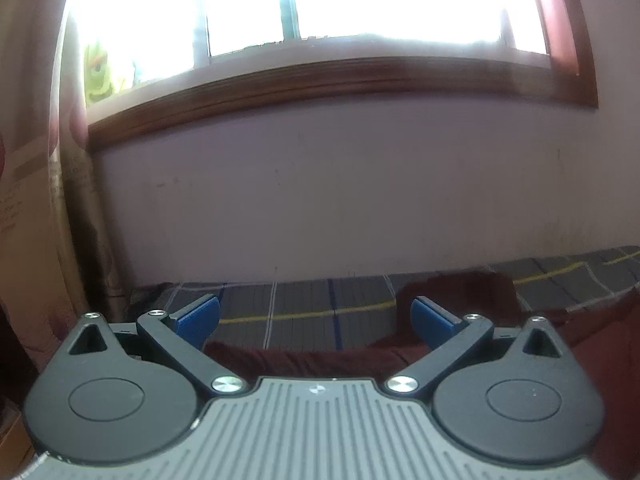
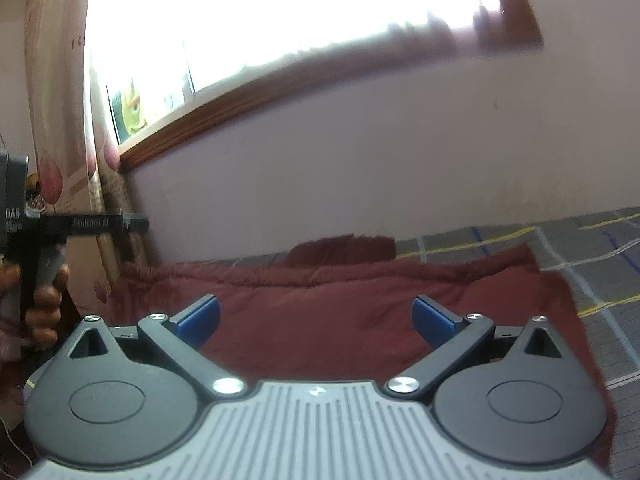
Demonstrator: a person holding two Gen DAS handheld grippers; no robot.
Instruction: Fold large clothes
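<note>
Jaws of both grippers, left (image 1: 316,316) and right (image 2: 316,316), stand wide, gripping nothing. Both hang above the garment (image 2: 340,304) spread on the bed (image 2: 600,280), likely between folds.

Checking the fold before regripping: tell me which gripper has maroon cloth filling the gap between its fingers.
The right gripper: the maroon garment fills its gap. The left gripper mostly frames the grey checked sheet.

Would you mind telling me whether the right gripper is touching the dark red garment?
Apart. The right wrist view shows the right gripper with its blue pads spread wide and nothing between them; the dark red garment lies beyond and below.
</note>
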